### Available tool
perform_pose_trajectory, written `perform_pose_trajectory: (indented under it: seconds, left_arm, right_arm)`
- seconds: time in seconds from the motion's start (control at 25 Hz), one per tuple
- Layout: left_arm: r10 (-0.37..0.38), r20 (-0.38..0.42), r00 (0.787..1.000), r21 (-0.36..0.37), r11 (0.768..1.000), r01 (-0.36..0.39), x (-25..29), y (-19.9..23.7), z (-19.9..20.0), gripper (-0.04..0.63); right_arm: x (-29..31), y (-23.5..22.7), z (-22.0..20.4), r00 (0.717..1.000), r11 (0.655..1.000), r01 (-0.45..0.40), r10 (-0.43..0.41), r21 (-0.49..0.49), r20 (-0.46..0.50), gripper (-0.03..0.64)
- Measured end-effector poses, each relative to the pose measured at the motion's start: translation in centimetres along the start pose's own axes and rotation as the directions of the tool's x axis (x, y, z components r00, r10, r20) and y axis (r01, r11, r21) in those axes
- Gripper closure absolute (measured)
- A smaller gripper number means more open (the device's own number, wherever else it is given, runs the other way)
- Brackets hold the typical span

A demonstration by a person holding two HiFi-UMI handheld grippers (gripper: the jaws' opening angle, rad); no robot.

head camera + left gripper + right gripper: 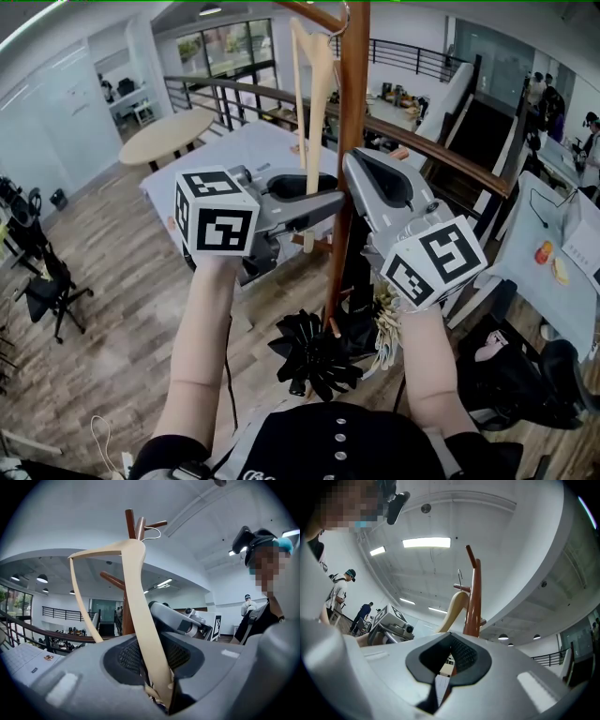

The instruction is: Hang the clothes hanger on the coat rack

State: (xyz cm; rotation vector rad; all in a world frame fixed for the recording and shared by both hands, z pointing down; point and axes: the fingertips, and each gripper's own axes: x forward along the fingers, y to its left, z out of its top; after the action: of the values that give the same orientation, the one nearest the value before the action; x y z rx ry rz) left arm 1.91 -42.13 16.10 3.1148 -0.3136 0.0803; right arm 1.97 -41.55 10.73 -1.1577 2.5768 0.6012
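A cream wooden clothes hanger [315, 89] stands almost upright against the brown coat rack pole [352, 131]. My left gripper [323, 202] is shut on the hanger's lower end; in the left gripper view the hanger [138, 606] runs up from between the jaws of the left gripper [152, 660]. Its wire hook [153, 528] sits at an upper peg [157, 524] of the rack; I cannot tell whether it rests on it. My right gripper [361, 169] is beside the pole with its jaws together and nothing between them. In the right gripper view, the right gripper [449, 656] faces the pole [474, 602] and the hanger [454, 611].
A lower peg [112, 580] juts left from the pole. A black folded object [314, 354] lies at the rack's foot. A white table [239, 150], a round table [178, 136], a railing [441, 155] and a black chair [47, 286] surround the rack.
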Motion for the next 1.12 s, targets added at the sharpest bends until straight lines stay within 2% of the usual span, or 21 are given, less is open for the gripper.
perform_pose_trajectory:
  seconds: [0.32, 0.52, 0.68, 1.12]
  left_arm:
    - [-0.071, 0.029, 0.997, -0.119, 0.990, 0.074, 0.2, 0.6, -0.2, 0.476]
    - [-0.070, 0.048, 0.996, -0.164, 0.983, 0.077, -0.2, 0.8, -0.5, 0.472]
    - [-0.101, 0.075, 0.992, -0.168, 0.979, 0.112, -0.1, -0.2, -0.3, 0.470]
    - [-0.060, 0.052, 0.997, -0.161, 0.985, 0.068, 1.0, -0.8, -1.6, 0.459]
  right_arm:
    - [-0.5, 0.3, 0.0, 1.000, 1.000, 0.008, -0.008, -0.016, 0.012, 0.615]
    - [-0.8, 0.7, -0.6, 1.000, 1.000, 0.010, -0.010, -0.004, 0.002, 0.615]
    - [-1.2, 0.6, -1.1, 1.000, 1.000, 0.017, -0.017, 0.010, -0.009, 0.616]
    - [-2.1, 0.8, -2.0, 0.999, 0.999, 0.034, -0.033, 0.028, -0.039, 0.615]
